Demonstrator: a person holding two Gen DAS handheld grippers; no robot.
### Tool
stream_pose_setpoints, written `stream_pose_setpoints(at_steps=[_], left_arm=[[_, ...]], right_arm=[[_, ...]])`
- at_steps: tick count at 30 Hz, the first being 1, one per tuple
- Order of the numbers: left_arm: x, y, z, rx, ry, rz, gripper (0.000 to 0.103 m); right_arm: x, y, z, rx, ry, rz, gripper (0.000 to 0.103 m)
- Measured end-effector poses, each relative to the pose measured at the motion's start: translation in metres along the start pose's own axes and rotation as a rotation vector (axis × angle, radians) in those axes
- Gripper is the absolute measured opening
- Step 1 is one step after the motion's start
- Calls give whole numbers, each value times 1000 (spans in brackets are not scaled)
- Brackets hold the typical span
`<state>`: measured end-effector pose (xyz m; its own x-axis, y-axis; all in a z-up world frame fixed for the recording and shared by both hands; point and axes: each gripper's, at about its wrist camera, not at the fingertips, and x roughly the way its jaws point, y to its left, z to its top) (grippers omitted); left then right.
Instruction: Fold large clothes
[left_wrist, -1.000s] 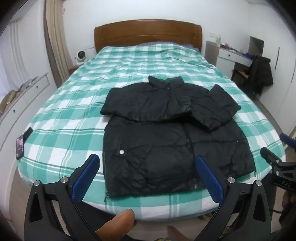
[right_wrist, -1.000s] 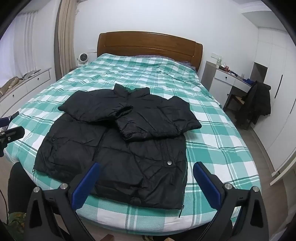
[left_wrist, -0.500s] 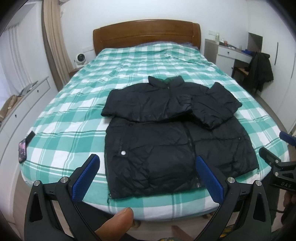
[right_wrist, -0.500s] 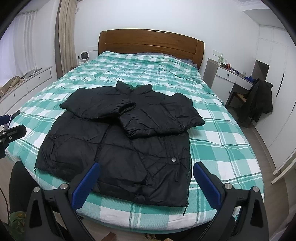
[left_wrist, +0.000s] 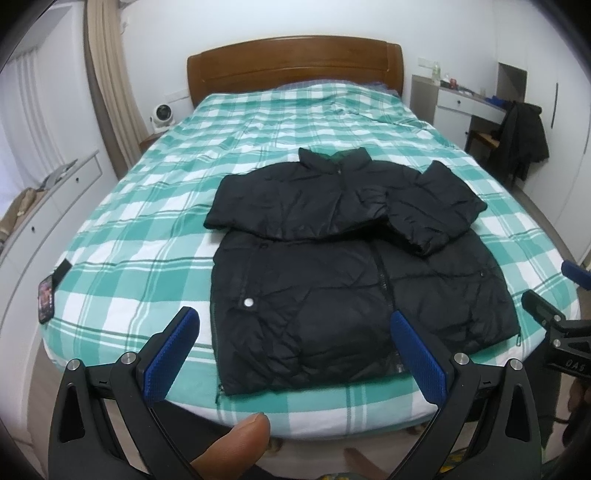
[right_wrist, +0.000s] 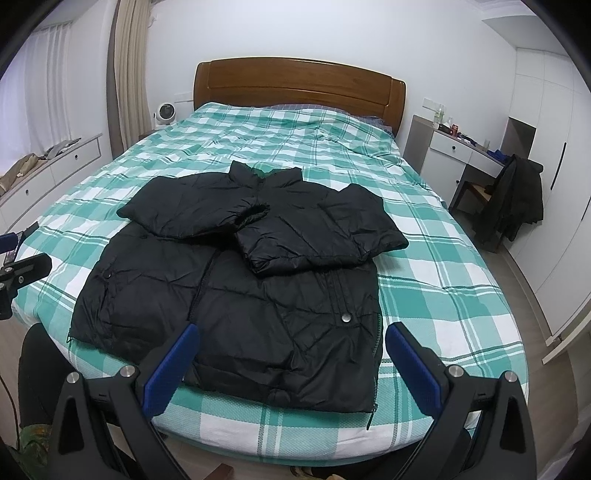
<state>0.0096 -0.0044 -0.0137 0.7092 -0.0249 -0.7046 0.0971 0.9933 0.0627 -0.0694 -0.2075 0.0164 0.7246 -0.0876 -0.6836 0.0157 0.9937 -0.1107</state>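
A black puffer jacket lies flat, front up, on the green-and-white checked bed, hem at the near edge, with both sleeves folded across its chest. It also shows in the right wrist view. My left gripper is open and empty, held off the foot of the bed above the hem's left part. My right gripper is open and empty, above the hem's right part. The right gripper also shows at the edge of the left wrist view, and the left gripper at the left edge of the right wrist view.
A phone lies on the bed's left edge. A wooden headboard is at the far end. A white drawer unit runs along the left; a desk and a chair with a dark coat stand at the right.
Both grippers have drifted slightly nearer the foot of the bed; the jacket sits a little larger in both views. The jacket itself has not moved.
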Motion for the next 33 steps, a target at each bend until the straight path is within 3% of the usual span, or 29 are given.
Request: stream_pose_setpoints(at_steps=[33], left_arm=[[4, 4, 0, 4, 10, -19, 103]], right_arm=[[3, 10, 0, -17, 22, 16, 103]])
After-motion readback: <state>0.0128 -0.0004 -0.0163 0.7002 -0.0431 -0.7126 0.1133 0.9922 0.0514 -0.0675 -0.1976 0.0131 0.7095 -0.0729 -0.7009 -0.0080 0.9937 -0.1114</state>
